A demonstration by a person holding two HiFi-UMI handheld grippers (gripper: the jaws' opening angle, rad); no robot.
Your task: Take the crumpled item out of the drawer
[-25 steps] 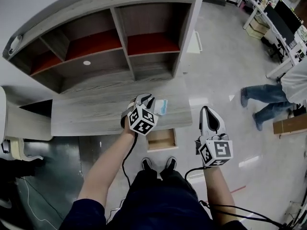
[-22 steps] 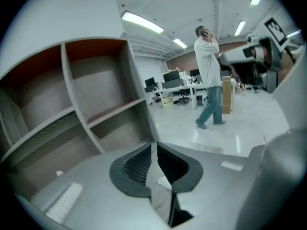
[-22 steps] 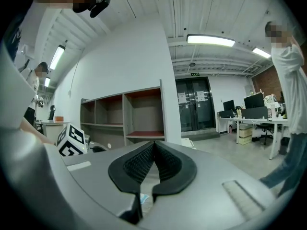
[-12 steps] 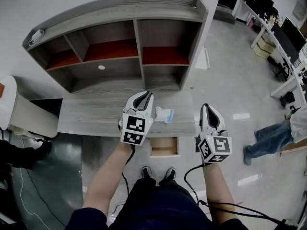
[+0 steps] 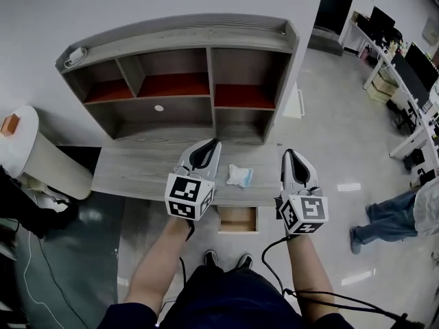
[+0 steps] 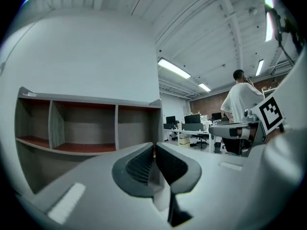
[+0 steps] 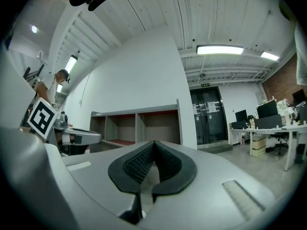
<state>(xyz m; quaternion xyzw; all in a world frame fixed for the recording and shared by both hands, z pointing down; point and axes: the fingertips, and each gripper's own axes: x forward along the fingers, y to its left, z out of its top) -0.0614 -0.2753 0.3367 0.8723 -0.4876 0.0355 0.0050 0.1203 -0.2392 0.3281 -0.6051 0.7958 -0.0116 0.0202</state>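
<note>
A crumpled white and pale blue item (image 5: 239, 175) lies on the grey wooden desk top (image 5: 137, 173), between my two grippers. Below the desk's front edge a small wooden drawer (image 5: 237, 219) stands pulled open, and its inside looks bare. My left gripper (image 5: 215, 142) hovers just left of the crumpled item, shut and holding nothing. My right gripper (image 5: 287, 153) hangs to the item's right, past the desk's end, also shut with nothing in it. In the left gripper view the gripper (image 6: 154, 146) has its black pads pressed together; likewise the gripper (image 7: 153, 143) in the right gripper view.
A hutch of open shelves (image 5: 206, 81) with red-lined compartments stands at the back of the desk. A round white stand (image 5: 38, 153) is at the left. A person in jeans (image 5: 387, 218) stands on the floor at the right, with office desks (image 5: 405, 53) beyond.
My left gripper has drawn back and to the left from the crumpled item, which stays on the desk top. The head view has pulled back, so the whole hutch shows.
</note>
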